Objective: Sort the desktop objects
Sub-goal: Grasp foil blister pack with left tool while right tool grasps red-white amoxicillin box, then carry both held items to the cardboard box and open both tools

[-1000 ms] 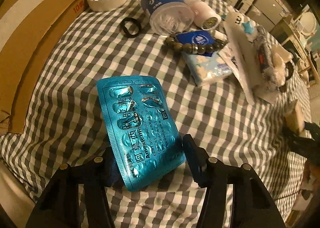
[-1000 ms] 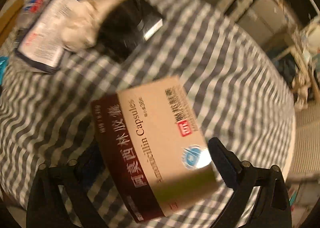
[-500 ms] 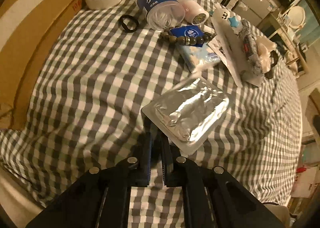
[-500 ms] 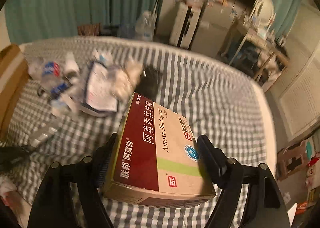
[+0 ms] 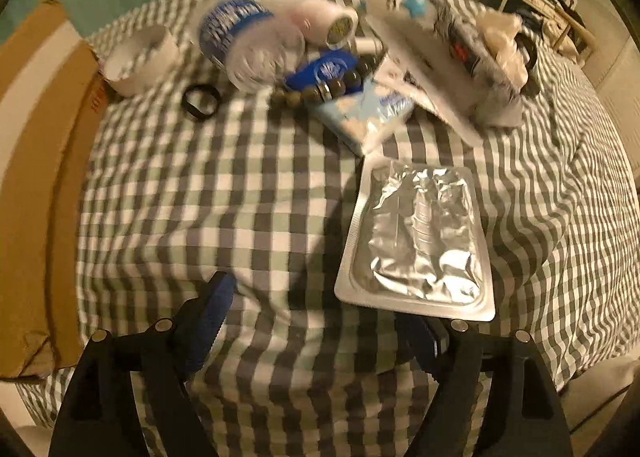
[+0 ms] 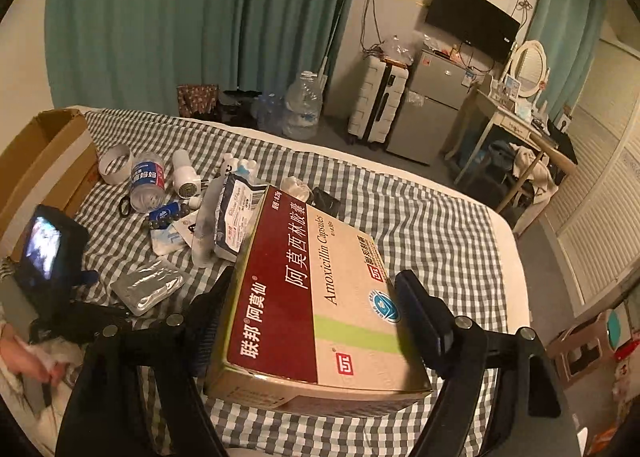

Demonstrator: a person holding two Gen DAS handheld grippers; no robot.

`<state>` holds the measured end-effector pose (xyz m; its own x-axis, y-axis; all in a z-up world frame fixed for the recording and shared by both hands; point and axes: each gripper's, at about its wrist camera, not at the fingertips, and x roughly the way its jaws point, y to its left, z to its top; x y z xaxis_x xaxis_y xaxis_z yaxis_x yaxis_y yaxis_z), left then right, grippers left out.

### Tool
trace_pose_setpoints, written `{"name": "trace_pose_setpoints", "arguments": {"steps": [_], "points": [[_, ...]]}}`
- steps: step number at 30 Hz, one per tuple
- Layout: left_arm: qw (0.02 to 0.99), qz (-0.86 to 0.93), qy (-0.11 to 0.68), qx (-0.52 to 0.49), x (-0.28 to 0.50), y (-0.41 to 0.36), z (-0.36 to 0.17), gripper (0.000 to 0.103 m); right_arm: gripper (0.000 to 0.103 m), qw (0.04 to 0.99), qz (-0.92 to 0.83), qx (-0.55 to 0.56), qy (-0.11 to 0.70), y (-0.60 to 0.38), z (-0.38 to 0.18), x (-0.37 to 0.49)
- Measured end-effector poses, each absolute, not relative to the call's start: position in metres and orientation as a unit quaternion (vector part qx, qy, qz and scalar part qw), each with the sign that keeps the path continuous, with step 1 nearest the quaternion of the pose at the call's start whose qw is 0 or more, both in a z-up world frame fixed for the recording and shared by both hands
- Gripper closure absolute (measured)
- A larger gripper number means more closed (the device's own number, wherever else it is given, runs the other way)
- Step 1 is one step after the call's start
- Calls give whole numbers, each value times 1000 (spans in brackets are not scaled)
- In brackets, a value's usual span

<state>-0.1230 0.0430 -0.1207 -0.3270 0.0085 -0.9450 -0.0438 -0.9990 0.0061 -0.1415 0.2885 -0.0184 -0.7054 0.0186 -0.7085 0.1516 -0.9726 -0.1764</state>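
Observation:
A silver foil blister pack [image 5: 418,241] lies foil side up on the checked cloth, just ahead of my right finger in the left wrist view. My left gripper [image 5: 320,321] is open and empty, close behind the pack. The pack also shows in the right wrist view [image 6: 146,289]. My right gripper [image 6: 316,297] is shut on a red and beige Amoxicillin capsule box [image 6: 316,289], held up above the cloth. The left gripper's body [image 6: 52,257] shows at the left of the right wrist view.
A heap at the far side holds a plastic bottle [image 5: 248,45], a white tape ring [image 5: 138,55], a black ring [image 5: 202,101], a bead bracelet [image 5: 332,87], a tissue packet [image 5: 368,113] and pouches [image 5: 452,69]. A cardboard box [image 5: 36,161] stands along the left edge.
My left gripper shut on the blister pack, turned it foil side up, then opened and let it lie on the cloth. My right gripper lifted and levelled the box.

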Motion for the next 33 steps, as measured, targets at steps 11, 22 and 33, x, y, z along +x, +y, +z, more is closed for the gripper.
{"name": "trace_pose_setpoints", "arguments": {"steps": [11, 22, 33], "points": [[81, 805, -69, -583, -108, 85, -94, 10, 25, 36, -916, 387, 102, 291, -31, -158], [9, 793, -120, -597, -162, 101, -137, 10, 25, 36, -913, 382, 135, 278, -37, -160], [1, 819, -64, -571, -141, 88, -105, 33, 25, 32, -916, 364, 163, 258, -26, -154]]}}
